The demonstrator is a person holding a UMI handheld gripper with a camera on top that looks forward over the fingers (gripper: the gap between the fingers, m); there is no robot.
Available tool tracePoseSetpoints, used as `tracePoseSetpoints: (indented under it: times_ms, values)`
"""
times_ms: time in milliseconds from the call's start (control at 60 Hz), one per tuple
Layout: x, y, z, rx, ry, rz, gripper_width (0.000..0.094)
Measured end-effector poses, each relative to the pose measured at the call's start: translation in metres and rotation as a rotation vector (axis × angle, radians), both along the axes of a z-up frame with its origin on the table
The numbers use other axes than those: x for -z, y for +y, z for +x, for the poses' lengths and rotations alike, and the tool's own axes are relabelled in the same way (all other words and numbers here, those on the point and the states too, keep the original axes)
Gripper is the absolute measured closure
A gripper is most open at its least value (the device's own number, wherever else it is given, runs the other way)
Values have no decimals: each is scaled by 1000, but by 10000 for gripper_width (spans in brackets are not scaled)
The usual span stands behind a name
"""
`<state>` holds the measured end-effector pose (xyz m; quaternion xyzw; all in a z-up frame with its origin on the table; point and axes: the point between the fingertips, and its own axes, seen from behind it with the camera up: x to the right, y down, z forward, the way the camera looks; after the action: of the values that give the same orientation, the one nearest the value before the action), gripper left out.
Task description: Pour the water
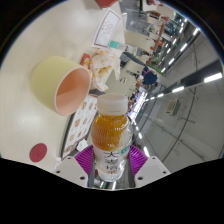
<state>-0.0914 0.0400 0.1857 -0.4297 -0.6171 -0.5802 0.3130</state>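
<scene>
The bottle (111,140) bears a label (its print too small to read).

This looks like a large indoor hall of the office or lab kind, seen at a steep tilt. Long ceiling light strips (185,88) run in parallel rows over an open floor. Beyond the white round surface (40,40), desks or stands crowded with coloured items (150,45) line the room. Printed sheets (100,62) lie on the surface, as at a work or demonstration station
</scene>
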Motion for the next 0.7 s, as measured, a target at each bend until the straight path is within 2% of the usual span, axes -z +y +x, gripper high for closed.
tracePoseSetpoints:
  times_ms: [117,350,483,700]
  values:
    - [-15,-4,17,85,342,-16,478]
    - [-48,-22,72,250,1168,13,479]
    - [-7,-29,103,405,1563,-16,478]
    - [68,-32,143,523,1849,-35,478]
